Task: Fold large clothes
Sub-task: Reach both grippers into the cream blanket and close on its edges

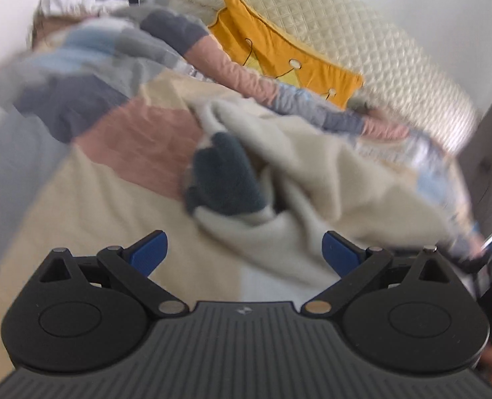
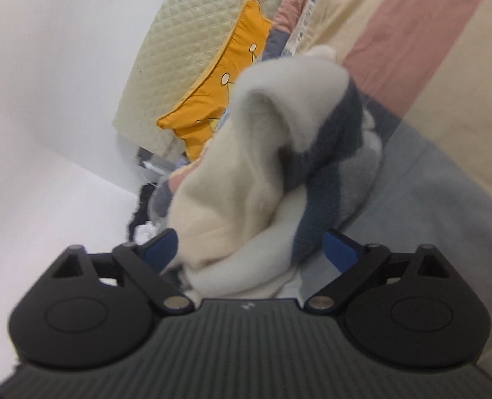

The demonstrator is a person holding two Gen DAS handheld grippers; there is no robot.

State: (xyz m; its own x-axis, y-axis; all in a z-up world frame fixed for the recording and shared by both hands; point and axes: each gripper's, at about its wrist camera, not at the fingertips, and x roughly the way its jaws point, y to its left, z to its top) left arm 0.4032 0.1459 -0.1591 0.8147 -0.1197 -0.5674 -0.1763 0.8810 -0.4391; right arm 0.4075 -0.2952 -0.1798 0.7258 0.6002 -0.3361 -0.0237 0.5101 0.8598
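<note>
Fleece garment (image 1: 299, 179), cream with dark teal patches, lies crumpled in a loose heap on a patchwork bedspread (image 1: 119, 133) of beige, pink, grey and blue blocks. In the left wrist view the heap sits just ahead and a little to the right of the left gripper (image 1: 244, 249), its near edge reaching down between the two blue fingertips. That gripper's jaws stand wide apart and press on nothing. In the right wrist view the same garment (image 2: 246, 173) bulges up directly in front of the right gripper (image 2: 251, 249), with a near fold lying between its blue pads (image 2: 340, 249); those jaws are also spread, and no pad visibly pinches the cloth. Both pictures are blurred.

The heap has no clear long axis, as it is bunched rather than laid flat. Both grippers look about equally near it, the right perhaps closer, since fabric fills more of its opening.

Beyond the garment, at the far side, an orange cushion (image 1: 289, 53) leans against a quilted cream headboard (image 1: 362, 33). No container is in view
</note>
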